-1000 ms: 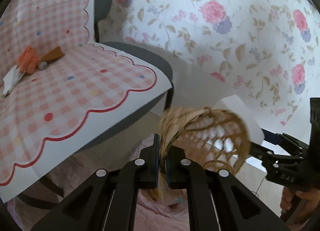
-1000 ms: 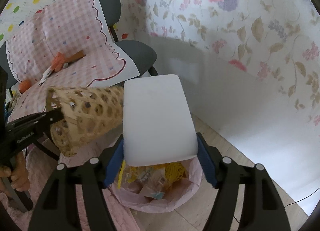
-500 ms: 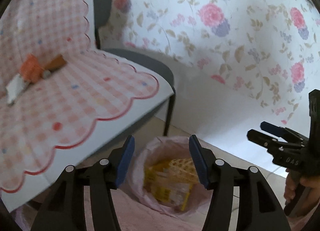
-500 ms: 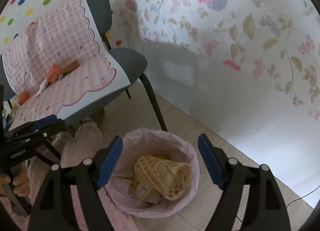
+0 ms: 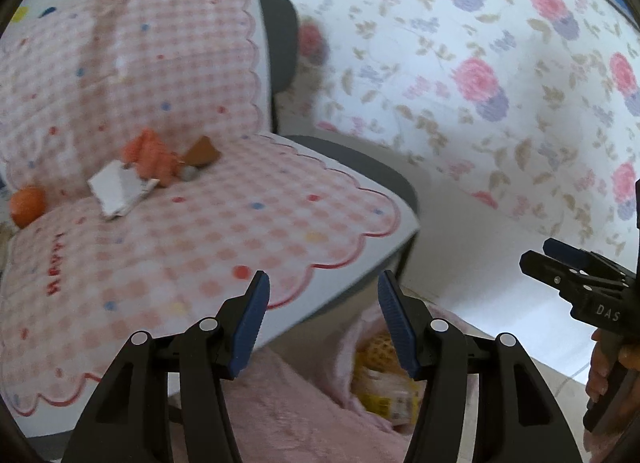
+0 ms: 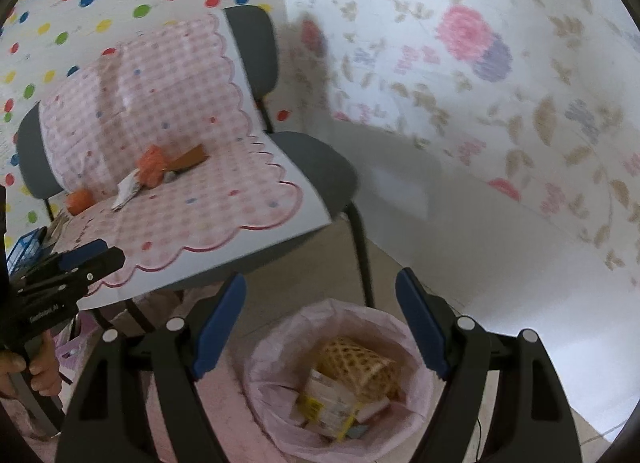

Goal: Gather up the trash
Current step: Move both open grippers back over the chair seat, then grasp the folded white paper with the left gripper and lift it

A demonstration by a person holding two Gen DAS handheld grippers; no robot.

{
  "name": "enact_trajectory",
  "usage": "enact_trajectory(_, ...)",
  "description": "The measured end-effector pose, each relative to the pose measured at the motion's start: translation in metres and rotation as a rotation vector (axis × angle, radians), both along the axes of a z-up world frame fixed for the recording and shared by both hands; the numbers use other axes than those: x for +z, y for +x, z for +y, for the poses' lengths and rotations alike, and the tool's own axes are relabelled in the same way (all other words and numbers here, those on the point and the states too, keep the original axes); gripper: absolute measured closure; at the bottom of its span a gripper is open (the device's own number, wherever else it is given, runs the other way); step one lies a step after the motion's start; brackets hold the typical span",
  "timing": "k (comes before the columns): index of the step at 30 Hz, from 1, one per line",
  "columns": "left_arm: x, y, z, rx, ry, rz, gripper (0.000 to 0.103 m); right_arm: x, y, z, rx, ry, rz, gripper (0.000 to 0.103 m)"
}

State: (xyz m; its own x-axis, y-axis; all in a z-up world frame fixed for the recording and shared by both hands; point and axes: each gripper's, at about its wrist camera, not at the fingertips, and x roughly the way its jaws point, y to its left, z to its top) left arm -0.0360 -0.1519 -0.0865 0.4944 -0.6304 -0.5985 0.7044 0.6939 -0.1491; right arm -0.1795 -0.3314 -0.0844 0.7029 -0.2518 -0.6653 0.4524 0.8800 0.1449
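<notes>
My left gripper (image 5: 322, 283) is open with nothing between its fingers, above the edge of the pink-lined trash bin (image 5: 344, 359). My right gripper (image 6: 320, 283) is also open and empty, higher over the same bin (image 6: 320, 311). Inside the bin lie a woven basket (image 6: 356, 363) and a yellow-printed carton (image 6: 324, 403). On the chair's pink checked cloth (image 6: 224, 215) rest a crumpled orange piece (image 6: 152, 163), a brown scrap (image 6: 190, 157), a white paper (image 6: 128, 189) and an orange ball (image 6: 80, 199). The left wrist view shows the orange piece (image 5: 150, 159) and paper (image 5: 116, 189) too.
The grey chair (image 6: 320, 171) stands left of the bin, with its dark leg (image 6: 360, 247) close beside the bag. Flowered wallpaper (image 6: 480, 43) and a white skirting wall rise behind. A fluffy pink rug (image 5: 280, 403) lies in front of the bin. A blue box (image 6: 24, 251) sits at far left.
The left gripper let go of the woven basket, which now lies in the bin. The white sheet is gone from the right gripper's jaws. Both grippers have opened and risen, tilting toward the chair.
</notes>
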Motion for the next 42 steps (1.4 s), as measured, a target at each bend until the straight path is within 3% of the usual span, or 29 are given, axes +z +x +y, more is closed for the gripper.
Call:
enact_trajectory(11,0.010,0.057,0.063,0.220,0.014,-0.017,0.043,0.011,0.086,0.023,0.155,-0.040,-0.043,0.028)
enact_trajectory(14,0.016,0.074,0.078,0.284,0.006,-0.026,0.034,0.014,0.110,0.027,0.190,-0.050,-0.054,0.037)
enact_trajectory(19,0.019,0.110,0.098,0.386,0.022,-0.026,0.030,0.018,0.155,0.033,0.246,-0.061,-0.061,0.046)
enact_trajectory(35,-0.021,0.218,0.066,0.440,0.130,0.121,0.030,0.020,0.271,0.043,0.348,-0.031,-0.091,0.046)
enact_trajectory(42,-0.039,0.259,0.056,0.478,0.054,0.255,0.031,0.017,0.291,0.038,0.360,-0.020,-0.095,0.046)
